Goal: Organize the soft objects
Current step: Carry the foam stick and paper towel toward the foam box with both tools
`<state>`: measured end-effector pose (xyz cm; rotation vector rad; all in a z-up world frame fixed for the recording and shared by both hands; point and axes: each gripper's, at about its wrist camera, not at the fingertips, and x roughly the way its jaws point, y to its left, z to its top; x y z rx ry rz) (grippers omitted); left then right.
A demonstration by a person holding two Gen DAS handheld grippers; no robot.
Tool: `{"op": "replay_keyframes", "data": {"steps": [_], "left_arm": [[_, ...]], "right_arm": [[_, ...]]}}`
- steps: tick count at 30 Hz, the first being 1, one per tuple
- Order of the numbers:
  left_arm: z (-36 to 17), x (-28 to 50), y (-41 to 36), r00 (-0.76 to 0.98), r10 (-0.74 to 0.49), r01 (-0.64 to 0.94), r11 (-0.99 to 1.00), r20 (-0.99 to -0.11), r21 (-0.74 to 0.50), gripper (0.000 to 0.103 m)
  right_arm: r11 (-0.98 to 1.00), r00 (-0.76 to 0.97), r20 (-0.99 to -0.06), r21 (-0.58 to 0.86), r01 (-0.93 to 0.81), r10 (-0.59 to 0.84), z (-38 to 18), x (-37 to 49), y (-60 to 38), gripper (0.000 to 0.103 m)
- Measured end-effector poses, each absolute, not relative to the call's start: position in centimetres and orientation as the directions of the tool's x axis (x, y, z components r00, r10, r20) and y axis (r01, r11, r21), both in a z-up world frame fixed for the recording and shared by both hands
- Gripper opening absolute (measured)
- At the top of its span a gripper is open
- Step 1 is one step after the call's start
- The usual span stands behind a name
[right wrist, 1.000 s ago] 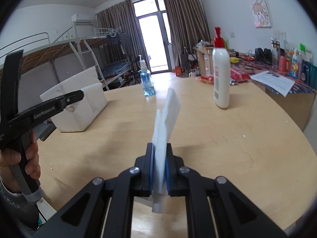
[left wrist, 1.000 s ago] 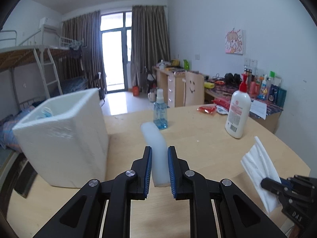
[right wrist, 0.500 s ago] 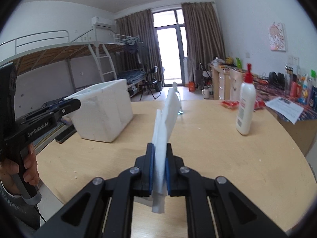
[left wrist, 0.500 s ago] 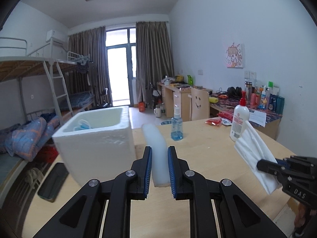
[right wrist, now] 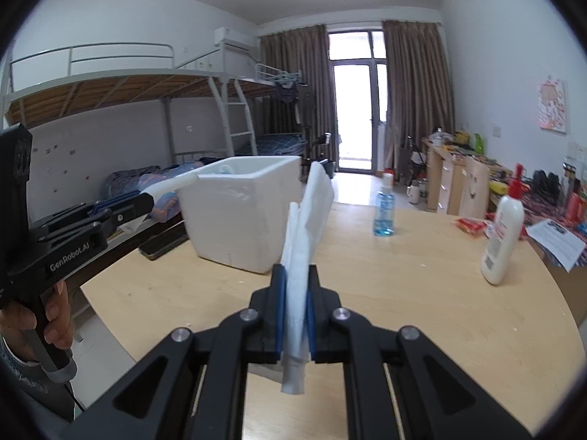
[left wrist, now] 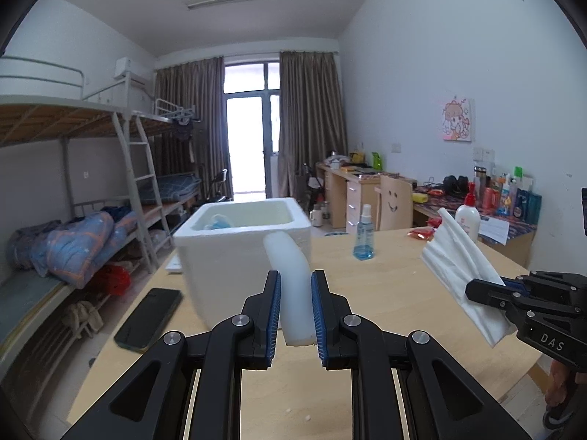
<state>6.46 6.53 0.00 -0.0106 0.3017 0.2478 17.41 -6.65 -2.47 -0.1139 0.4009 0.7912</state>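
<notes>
My left gripper (left wrist: pixel 296 293) is shut on a pale, translucent soft strip (left wrist: pixel 291 275) that curves up from between the blue pads. My right gripper (right wrist: pixel 296 289) is shut on a folded white tissue (right wrist: pixel 308 220) standing upright. Both are held above the wooden table (left wrist: pixel 385 286), short of a white foam box (left wrist: pixel 234 253) that holds a blue item (left wrist: pixel 220 222). The right gripper (left wrist: pixel 488 289) with the tissue (left wrist: pixel 458 271) shows at the right edge of the left wrist view. The left gripper (right wrist: pixel 143 201) shows at the left of the right wrist view, its strip (right wrist: pixel 172 185) pointing at the foam box (right wrist: pixel 242 220).
A blue spray bottle (left wrist: pixel 363 234) and a white lotion bottle (right wrist: pixel 502 234) stand on the table's far side. A black phone (left wrist: pixel 148 319) lies left of the box. A red packet (right wrist: pixel 471 225) lies near the lotion. Bunk beds line the left, cluttered desks the right wall.
Both grippers have drawn back and risen with their items still held, so the foam box looks farther and more of the room shows. The right gripper has rolled slightly.
</notes>
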Motion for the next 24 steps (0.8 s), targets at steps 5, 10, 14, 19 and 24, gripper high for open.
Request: {"op": "replay_keyframes", "data": {"steps": [5, 10, 14, 19, 24], "left_arm": [[-0.4, 5.0, 7.2, 0.923, 0.239, -0.245, 0.969, -0.302, 0.019, 0.019], [-0.7, 3.8, 8.0, 0.921, 0.244, -0.251, 0.968, -0.304, 0.016, 0.019], [-0.7, 3.2, 8.7, 0.921, 0.251, -0.26, 0.966, -0.299, 0.009, 0.019], [-0.5, 3.2, 9.1, 0.919, 0.256, -0.269, 0.963, -0.3, 0.001, 0.019], [-0.2, 3.6, 9.5, 0.917, 0.27, -0.283, 0.959, -0.295, -0.004, 0.019]], "right_arm": [[0.663, 0.6, -0.392, 0.034, -0.748, 0.697, -2.6, 16.4, -4.7, 0.013], [0.637, 0.577, -0.394, 0.029, -0.77, 0.715, -2.6, 15.6, -3.3, 0.013], [0.62, 0.561, -0.4, 0.025, -0.784, 0.725, -2.7, 14.9, -2.5, 0.013], [0.6, 0.546, -0.4, 0.013, -0.8, 0.736, -2.5, 14.7, -1.6, 0.013], [0.586, 0.532, -0.408, 0.01, -0.81, 0.742, -2.3, 15.4, -1.0, 0.013]]}}
